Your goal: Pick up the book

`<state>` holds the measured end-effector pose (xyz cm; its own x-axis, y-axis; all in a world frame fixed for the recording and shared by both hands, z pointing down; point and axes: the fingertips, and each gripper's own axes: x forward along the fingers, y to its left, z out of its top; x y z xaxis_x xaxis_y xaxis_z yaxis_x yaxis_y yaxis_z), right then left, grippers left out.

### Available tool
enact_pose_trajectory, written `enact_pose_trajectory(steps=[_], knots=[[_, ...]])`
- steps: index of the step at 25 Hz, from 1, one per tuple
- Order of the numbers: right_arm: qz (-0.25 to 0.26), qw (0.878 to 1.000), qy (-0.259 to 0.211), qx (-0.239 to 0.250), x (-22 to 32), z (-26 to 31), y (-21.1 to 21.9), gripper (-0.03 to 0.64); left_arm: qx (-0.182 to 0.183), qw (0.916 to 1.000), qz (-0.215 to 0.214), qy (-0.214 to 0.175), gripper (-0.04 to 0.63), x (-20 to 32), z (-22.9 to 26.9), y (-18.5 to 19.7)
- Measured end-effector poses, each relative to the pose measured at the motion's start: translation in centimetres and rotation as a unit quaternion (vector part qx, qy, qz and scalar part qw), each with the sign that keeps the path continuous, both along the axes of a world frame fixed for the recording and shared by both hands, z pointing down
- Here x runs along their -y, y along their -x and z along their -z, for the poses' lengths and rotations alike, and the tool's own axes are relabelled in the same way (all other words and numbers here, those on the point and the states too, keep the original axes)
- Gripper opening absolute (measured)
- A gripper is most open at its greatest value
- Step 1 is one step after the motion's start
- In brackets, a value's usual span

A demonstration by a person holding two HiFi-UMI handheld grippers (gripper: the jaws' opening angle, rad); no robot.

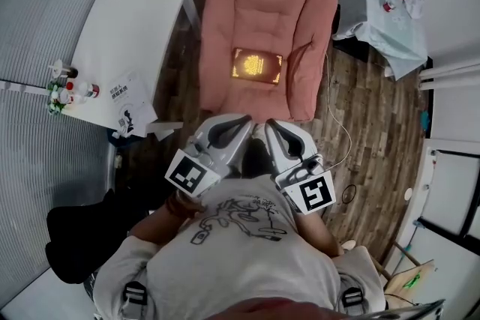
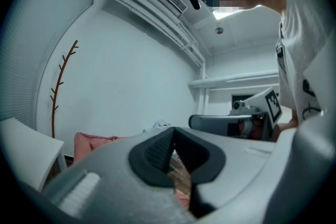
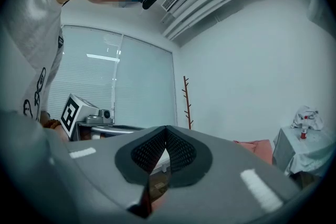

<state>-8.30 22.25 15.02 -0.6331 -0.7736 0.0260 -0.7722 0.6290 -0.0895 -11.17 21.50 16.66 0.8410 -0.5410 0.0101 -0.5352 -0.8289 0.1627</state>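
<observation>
A dark brown book (image 1: pixel 257 66) with a gold pattern on its cover lies flat in the middle of a pink cushion seat (image 1: pixel 225 26). My left gripper (image 1: pixel 246 118) and right gripper (image 1: pixel 270 124) are side by side close to my body. Their tips are just short of the cushion's near edge and point toward the book. Both are shut with nothing between the jaws. In the left gripper view the black pads (image 2: pixel 157 152) meet at a point, and the pink cushion (image 2: pixel 92 141) shows low behind them. The right gripper view shows its pads (image 3: pixel 181 152) closed too.
A white table (image 1: pixel 127 34) stands at the left, with small bottles (image 1: pixel 67 90) and a printed sheet (image 1: pixel 131 105) at its near end. A cloth-covered stand (image 1: pixel 382 11) is at the far right. A thin cable (image 1: pixel 339 127) runs over the wood floor.
</observation>
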Motion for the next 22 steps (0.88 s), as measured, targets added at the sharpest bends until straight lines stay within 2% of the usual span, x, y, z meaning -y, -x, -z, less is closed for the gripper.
enact_pose_trajectory(steps=[10,15,22], knots=[[0.004,1.000,-0.008,0.013,8.0,0.0,-7.1,0.006,0.020,0.9998,-0.001,-0.008,0.003,7.9,0.2,-7.2],[0.022,1.000,-0.011,-0.005,11.4,-0.3,-10.2,0.006,0.022,0.9997,0.006,-0.011,0.002,11.6,0.6,-10.4],[0.021,1.000,-0.013,0.018,15.4,0.1,-13.5,0.005,0.029,0.9994,0.017,-0.011,0.002,15.5,0.3,-13.8]])
